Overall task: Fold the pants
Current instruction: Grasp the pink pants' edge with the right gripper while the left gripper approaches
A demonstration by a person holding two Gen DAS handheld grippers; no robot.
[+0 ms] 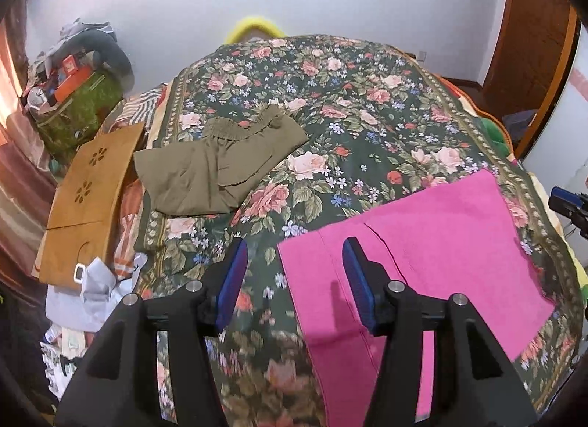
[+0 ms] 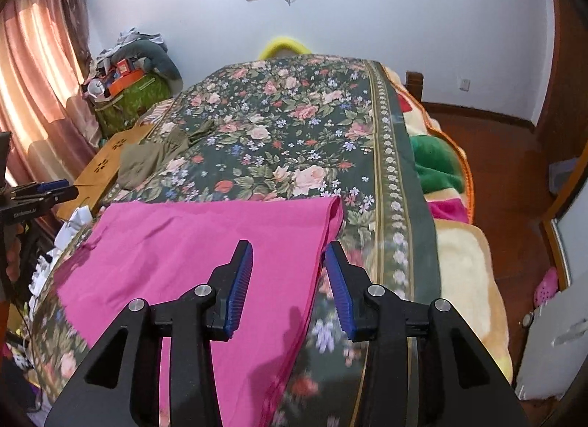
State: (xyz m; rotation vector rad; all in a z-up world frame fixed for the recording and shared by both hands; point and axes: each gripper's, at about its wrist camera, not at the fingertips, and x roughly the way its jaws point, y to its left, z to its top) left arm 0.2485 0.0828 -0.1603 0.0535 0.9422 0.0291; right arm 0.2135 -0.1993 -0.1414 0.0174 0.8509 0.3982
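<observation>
The pink pants (image 1: 422, 254) lie flat on the floral bedspread (image 1: 330, 96) at the near end of the bed, filling the 3 to 5 o'clock part of the left wrist view and the 7 to 9 o'clock part of the right wrist view. The left gripper (image 1: 294, 272) hovers with its fingers spread and nothing between them, straddling the pants' left edge: one pad over bare bedspread, the other over pink cloth. The right gripper (image 2: 288, 280) is likewise spread and empty, straddling the pants' right edge, which runs from 12 toward 6 o'clock between its fingers. Only the left view shows a seam line crossing the pink cloth and the olive garment (image 1: 217, 166) spread out clearly at 10 o'clock, beside a brown wooden board (image 1: 88, 199) at 9 o'clock; in the right view that garment is a small crumpled patch at 10 o'clock. Only the right view shows the bedspread's bordered right edge, the cream and green blanket (image 2: 459, 261) beyond it at 3 o'clock, and the wooden floor (image 2: 507, 169). Past the pants toward 12 o'clock, the bedspread lies open up to the far wall.
</observation>
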